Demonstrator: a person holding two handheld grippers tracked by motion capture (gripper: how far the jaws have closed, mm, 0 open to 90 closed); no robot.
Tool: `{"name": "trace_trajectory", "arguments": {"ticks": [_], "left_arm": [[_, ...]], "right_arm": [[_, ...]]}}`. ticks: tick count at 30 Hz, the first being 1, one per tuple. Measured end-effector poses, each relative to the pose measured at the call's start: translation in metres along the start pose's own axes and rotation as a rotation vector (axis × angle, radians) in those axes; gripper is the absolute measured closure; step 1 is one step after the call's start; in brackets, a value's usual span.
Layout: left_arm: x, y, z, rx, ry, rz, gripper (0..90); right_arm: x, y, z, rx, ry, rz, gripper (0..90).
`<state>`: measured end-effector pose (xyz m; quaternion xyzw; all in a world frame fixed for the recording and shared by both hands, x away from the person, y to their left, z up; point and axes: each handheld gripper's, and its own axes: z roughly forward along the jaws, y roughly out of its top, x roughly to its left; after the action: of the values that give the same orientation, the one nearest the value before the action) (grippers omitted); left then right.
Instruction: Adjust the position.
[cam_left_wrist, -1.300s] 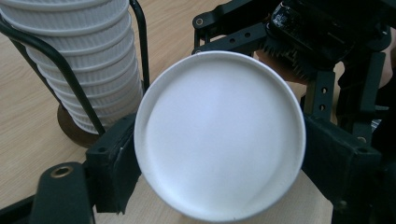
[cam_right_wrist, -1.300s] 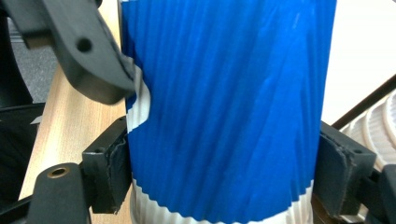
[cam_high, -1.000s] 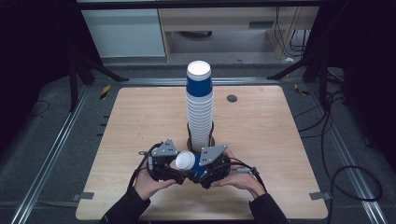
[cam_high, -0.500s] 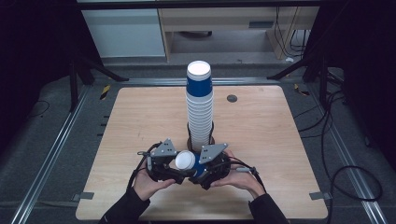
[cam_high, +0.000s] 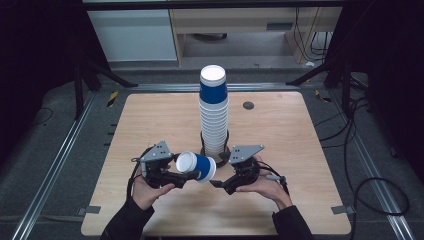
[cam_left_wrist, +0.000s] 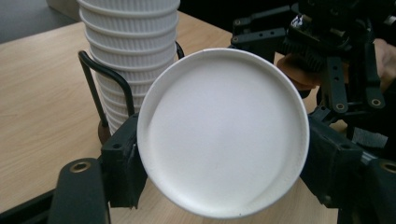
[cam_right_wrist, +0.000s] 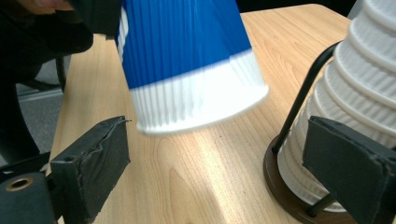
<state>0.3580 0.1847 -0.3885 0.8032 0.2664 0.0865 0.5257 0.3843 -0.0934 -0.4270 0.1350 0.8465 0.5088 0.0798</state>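
Left tool (cam_high: 187, 175) grips one cup (cam_high: 196, 166); one stack (cam_high: 214, 117) stands.

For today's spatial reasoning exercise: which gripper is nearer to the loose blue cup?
Left. The left gripper clamps the blue cup between its jaws, holding it on its side. The right gripper has just opened its jaws and sits apart from the cup, beside its rim end.

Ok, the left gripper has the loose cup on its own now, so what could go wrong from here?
1. The left gripper clamps the blue cup near its closed end only; it lies sideways, so it could tilt or slip.
2. The right gripper, whose jaws have just been opening, is empty and sits close to the cup stack; a careless swing could knock the tall stack in its wire holder.
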Motion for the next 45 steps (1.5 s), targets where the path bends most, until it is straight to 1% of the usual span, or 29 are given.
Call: {"name": "trace_trajectory", "arguments": {"ticks": [1, 3, 4, 6, 7, 10, 11, 13, 16, 18, 20, 21, 22, 23, 26, 27, 30, 33, 39, 40, 45], "left_arm": [[0.0, 0.0, 0.0, 0.0, 0.0, 0.0, 25.8], [0.001, 0.0, -0.002, -0.028, -0.004, 0.0, 25.8], [0.001, 0.0, -0.002, -0.028, -0.004, 0.0, 25.8], [0.0, 0.0, -0.003, -0.05, -0.019, 0.002, 25.8], [0.0, 0.0, -0.003, -0.05, -0.019, 0.002, 25.8], [-0.002, 0.0, -0.001, -0.06, -0.037, 0.005, 25.9], [-0.003, -0.001, 0.001, -0.058, -0.048, 0.007, 25.9], [-0.003, -0.001, 0.003, -0.055, -0.053, 0.007, 25.9], [-0.006, -0.002, 0.007, -0.043, -0.078, 0.017, 25.9], [-0.007, -0.002, 0.007, -0.044, -0.083, 0.018, 25.9], [-0.01, -0.001, 0.009, -0.042, -0.103, 0.025, 26.0], [-0.01, -0.001, 0.009, -0.042, -0.103, 0.025, 26.0], [-0.011, -0.001, 0.01, -0.039, -0.115, 0.03, 26.0], [-0.011, -0.001, 0.01, -0.039, -0.115, 0.03, 26.0], [-0.014, -0.002, 0.013, -0.029, -0.132, 0.042, 26.0], [-0.014, -0.002, 0.013, -0.029, -0.132, 0.042, 26.0], [-0.016, -0.002, 0.015, -0.021, -0.146, 0.051, 26.0], [-0.016, -0.002, 0.016, -0.017, -0.146, 0.054, 26.0], [-0.014, -0.002, 0.016, -0.01, -0.157, 0.037, 25.7], [-0.013, -0.002, 0.016, -0.016, -0.162, 0.026, 25.7], [-0.013, -0.001, 0.015, -0.021, -0.162, 0.024, 25.5]], "right_arm": [[0.0, 0.0, 0.0, 0.0, 0.0, 0.0, 7.5], [-0.002, -0.001, -0.002, -0.021, 0.022, 0.018, 7.5], [-0.002, -0.001, -0.002, -0.021, 0.022, 0.018, 7.5], [-0.003, -0.003, -0.001, -0.026, 0.042, 0.029, 7.3], [-0.003, -0.003, -0.001, -0.026, 0.042, 0.029, 7.3], [-0.002, -0.005, 0.003, -0.036, 0.071, 0.042, 7.2], [-0.002, -0.005, 0.004, -0.038, 0.077, 0.042, 7.2], [-0.002, -0.005, 0.005, -0.041, 0.083, 0.046, 7.6], [-0.001, -0.006, 0.008, -0.05, 0.11, 0.052, 7.7], [-0.002, -0.006, 0.009, -0.053, 0.114, 0.053, 7.7], [-0.002, -0.007, 0.011, -0.061, 0.134, 0.058, 7.8], [-0.002, -0.007, 0.011, -0.061, 0.134, 0.058, 7.8], [-0.001, -0.007, 0.013, -0.061, 0.144, 0.055, 7.8], [-0.001, -0.007, 0.013, -0.061, 0.144, 0.055, 7.8], [0.001, -0.007, 0.017, -0.071, 0.169, 0.049, 8.4], [0.001, -0.007, 0.017, -0.071, 0.169, 0.049, 8.4], [0.003, -0.007, 0.019, -0.074, 0.194, 0.04, 11.1], [0.004, -0.008, 0.02, -0.073, 0.202, 0.034, 12.5], [0.003, -0.009, 0.02, -0.074, 0.212, 0.04, 14.4], [0.003, -0.009, 0.019, -0.072, 0.214, 0.041, 14.9], [0.003, -0.008, 0.017, -0.081, 0.205, 0.034, 15.4]]}}
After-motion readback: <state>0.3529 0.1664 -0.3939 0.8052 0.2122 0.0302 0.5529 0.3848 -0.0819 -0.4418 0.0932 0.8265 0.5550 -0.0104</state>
